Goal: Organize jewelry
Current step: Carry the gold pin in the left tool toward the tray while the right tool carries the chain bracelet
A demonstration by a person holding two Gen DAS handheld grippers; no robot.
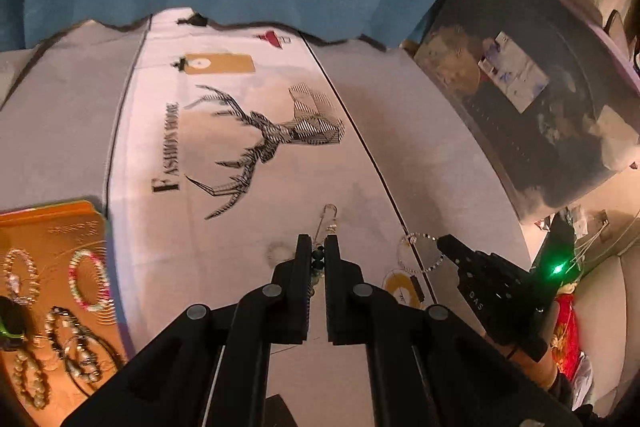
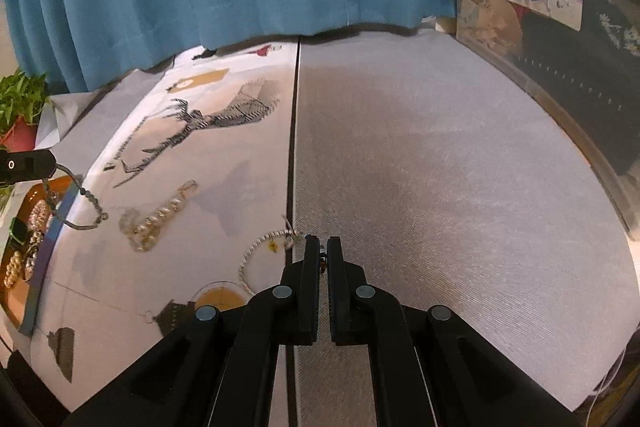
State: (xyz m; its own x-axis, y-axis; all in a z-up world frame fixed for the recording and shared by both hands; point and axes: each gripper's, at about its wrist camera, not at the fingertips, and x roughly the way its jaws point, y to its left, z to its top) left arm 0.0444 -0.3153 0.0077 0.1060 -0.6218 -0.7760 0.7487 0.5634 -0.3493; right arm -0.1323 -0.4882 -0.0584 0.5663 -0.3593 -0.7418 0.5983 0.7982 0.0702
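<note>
Black jaws of the left gripper (image 1: 318, 247) pinch a dark bead bracelet (image 2: 86, 201) that dangles over the desk's left edge, near the orange tray (image 1: 52, 235). It could slip off. The right gripper (image 2: 323, 247) pinches a silver bracelet (image 2: 260, 255) lying mid-desk; a tug could snag it.

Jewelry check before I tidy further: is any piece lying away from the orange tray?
Yes. A pearl chain with a clasp lies loose on the printed cloth, apart from the orange tray that holds the other beaded pieces.
</note>
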